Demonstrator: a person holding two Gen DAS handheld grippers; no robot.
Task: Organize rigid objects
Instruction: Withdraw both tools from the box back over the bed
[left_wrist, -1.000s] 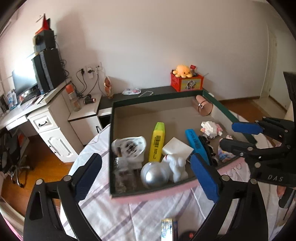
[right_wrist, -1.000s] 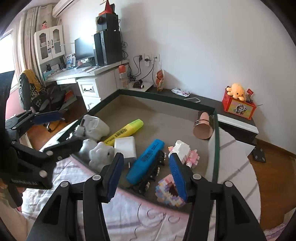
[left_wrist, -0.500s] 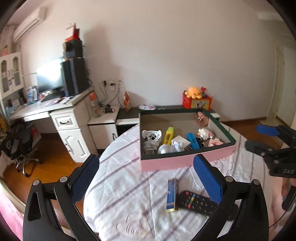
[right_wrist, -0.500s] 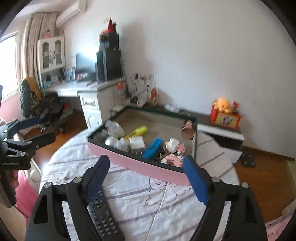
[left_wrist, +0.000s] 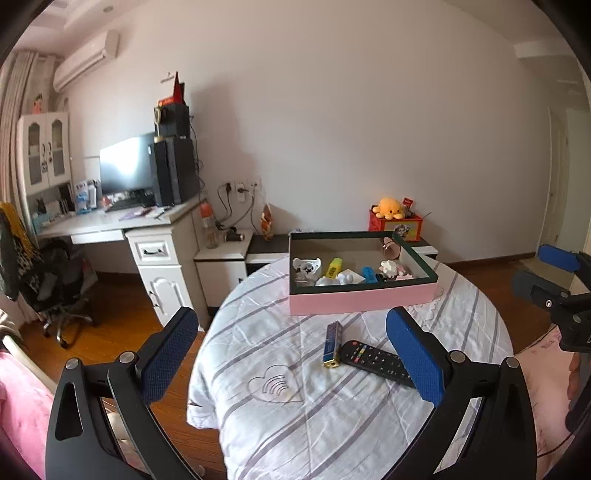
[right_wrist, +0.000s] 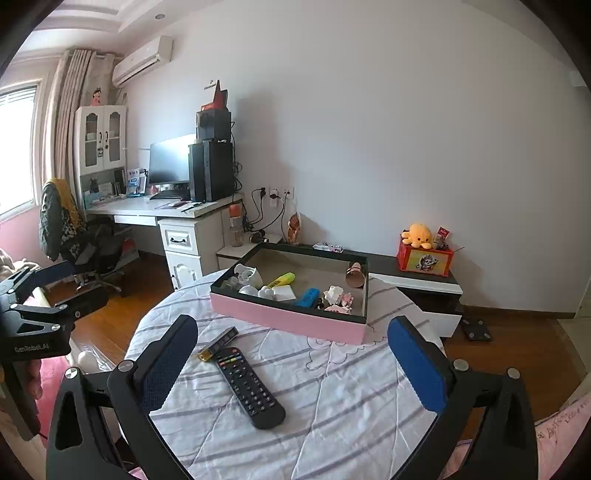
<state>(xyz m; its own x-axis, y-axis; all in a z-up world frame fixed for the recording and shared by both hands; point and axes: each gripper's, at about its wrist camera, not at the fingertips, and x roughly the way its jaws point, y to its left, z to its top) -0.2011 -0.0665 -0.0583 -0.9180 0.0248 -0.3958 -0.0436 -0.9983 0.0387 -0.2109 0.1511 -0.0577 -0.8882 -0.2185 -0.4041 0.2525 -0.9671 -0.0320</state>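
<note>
Remote control (right_wrist: 249, 386) beside pink box (right_wrist: 288, 319)

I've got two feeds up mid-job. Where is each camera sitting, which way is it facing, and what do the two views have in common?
Left wrist: rides the left gripper, looking slightly down over the round cloth-covered table toward the white wall; its own open blue-padded fingers frame the view, the right gripper at the right edge.
Right wrist: rides the right gripper, same heading from further right; its jaws have just been opening, nothing between them.
Shared: pink-sided tray of small items, black remote control, slim blue-and-gold box, white desk.
</note>
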